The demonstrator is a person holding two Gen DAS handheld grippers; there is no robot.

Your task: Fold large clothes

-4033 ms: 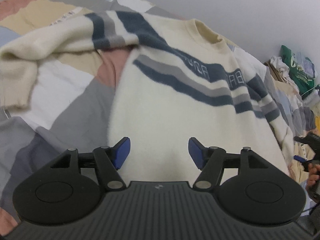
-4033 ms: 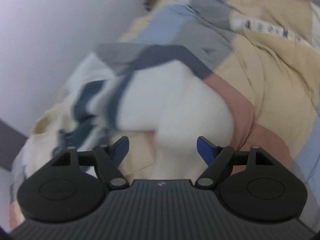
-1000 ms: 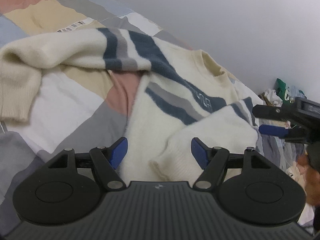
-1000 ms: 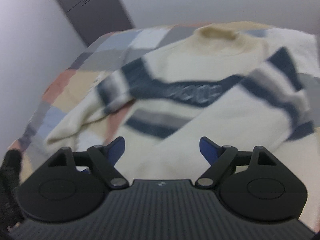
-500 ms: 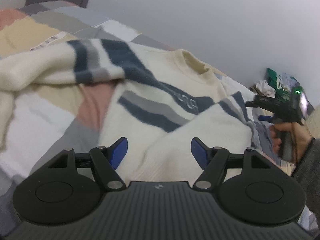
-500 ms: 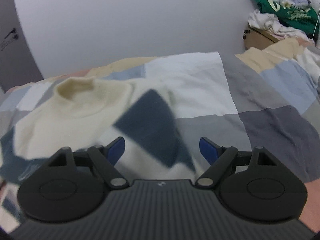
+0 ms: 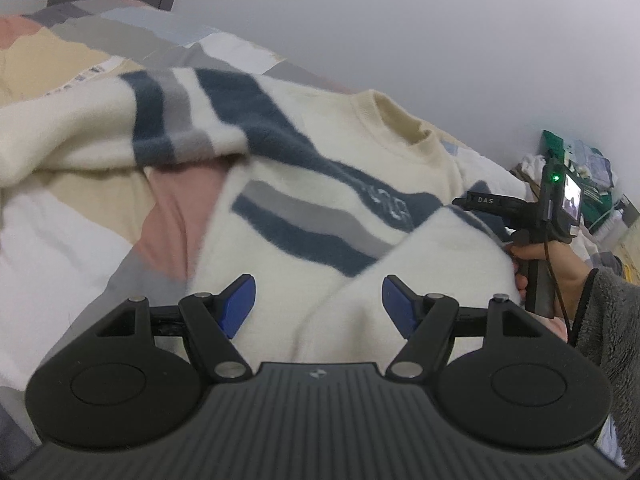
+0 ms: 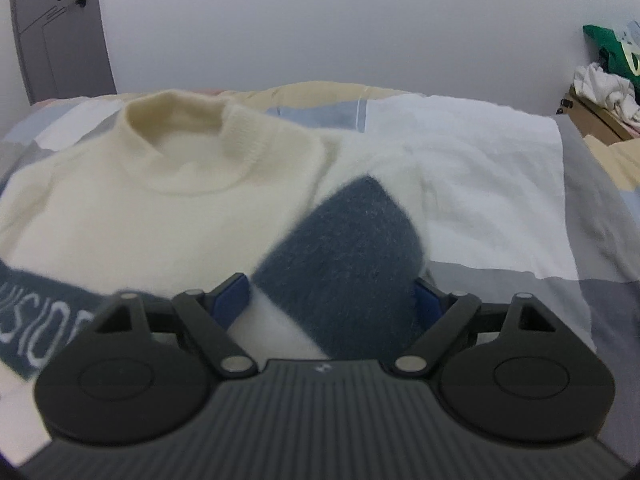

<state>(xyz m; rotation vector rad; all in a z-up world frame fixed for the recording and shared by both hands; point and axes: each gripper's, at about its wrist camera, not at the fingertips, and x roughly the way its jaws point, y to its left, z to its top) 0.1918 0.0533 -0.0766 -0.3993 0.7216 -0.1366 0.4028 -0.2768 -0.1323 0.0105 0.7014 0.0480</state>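
The cream striped sweater lies face-up on the patchwork bedspread, one sleeve folded across between your right gripper's opening jaws, your left gripper hovering spread and empty.

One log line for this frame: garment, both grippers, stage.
sweater flat on bed | right sleeve folded across chest | right gripper opening, sleeve fold between jaws | left gripper open, empty

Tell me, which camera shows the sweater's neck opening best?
The right wrist view: the collar faces the camera, close and whole. The left wrist view shows the collar smaller, from the side, at the far end of the sweater.
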